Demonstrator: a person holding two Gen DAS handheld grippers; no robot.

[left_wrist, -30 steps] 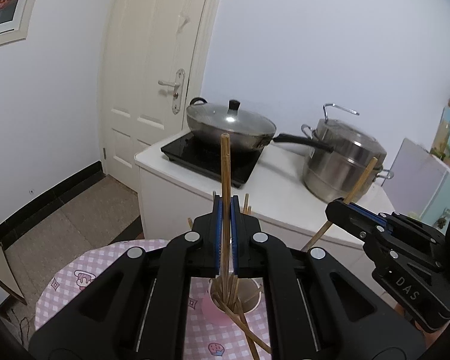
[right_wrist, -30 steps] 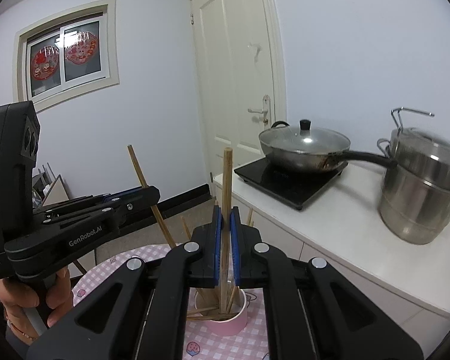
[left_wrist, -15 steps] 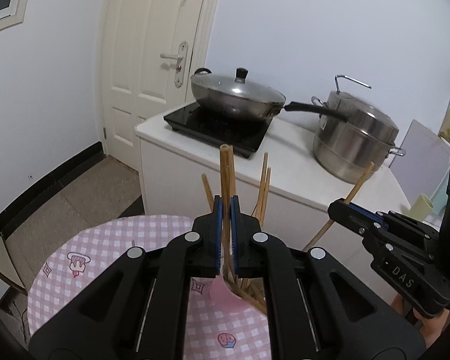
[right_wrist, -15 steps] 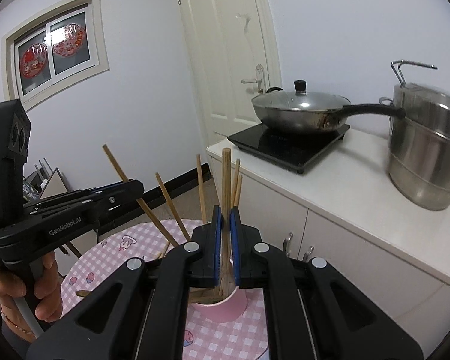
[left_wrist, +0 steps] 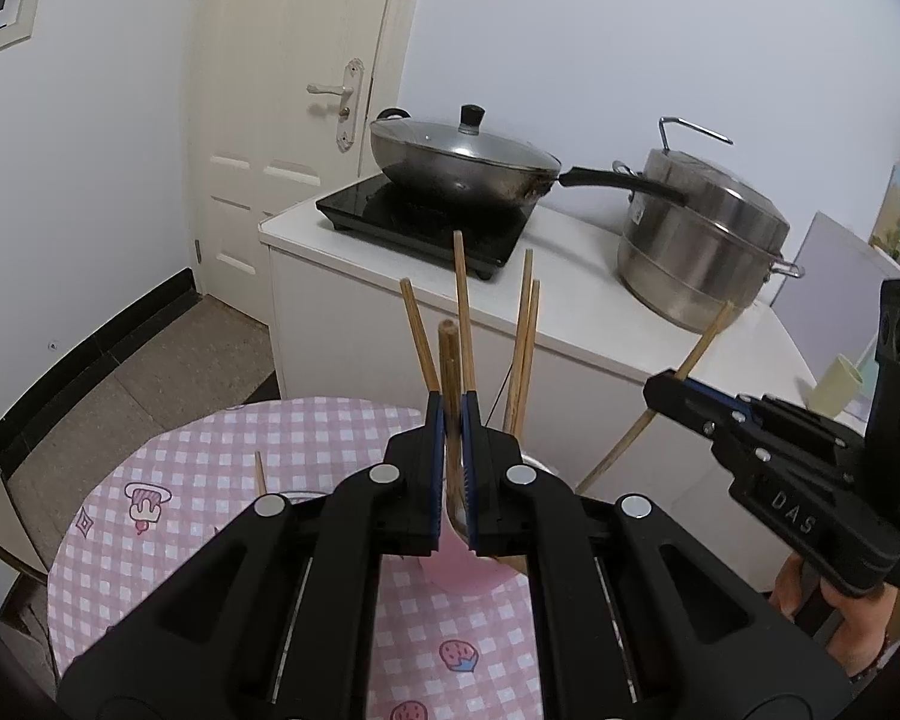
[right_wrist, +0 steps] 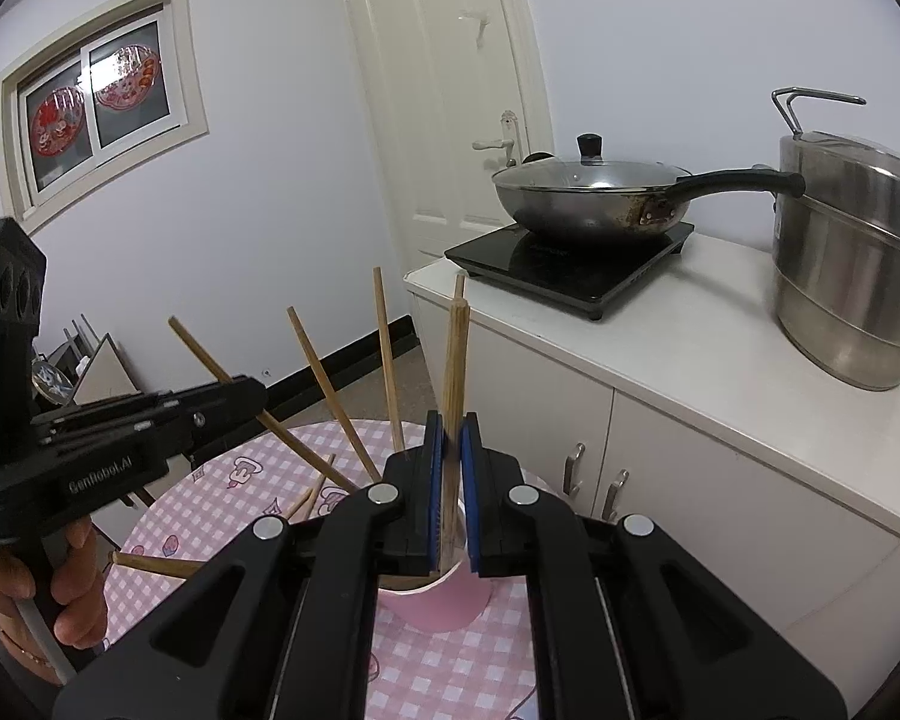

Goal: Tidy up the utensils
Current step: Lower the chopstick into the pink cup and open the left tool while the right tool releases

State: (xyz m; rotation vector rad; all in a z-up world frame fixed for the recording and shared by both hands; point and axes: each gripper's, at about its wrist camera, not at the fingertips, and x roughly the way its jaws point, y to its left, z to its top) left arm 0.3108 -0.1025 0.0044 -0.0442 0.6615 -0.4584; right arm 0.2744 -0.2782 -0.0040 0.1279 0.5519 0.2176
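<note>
Held chopsticks: each gripper is clamped on one wooden chopstick, upright between its blue pads. The left chopstick and the right chopstick both point down into the pink cup.
Left gripper: jaws together on its chopstick, directly above the cup mouth.
Right gripper: jaws together on its chopstick, also over the cup; it shows at the right of the left view, stick slanting down.
Cup contents: several chopsticks already stand in the cup, fanned outward.
Strays: at least one loose chopstick lies on the pink checked table beside the cup.
What changed: over the last second both grippers have come down towards the cup. A second ago the held sticks rose against the wok and the wall; now their tops sit lower, level with the standing sticks, and more of the table is in view.
Meaning: the lower ends look to be inside the cup, though the jaws hide them. Releasing seems the next step, then gathering the strays.
Surroundings: a lidded wok and a steel steamer pot sit on the white counter behind.
</note>
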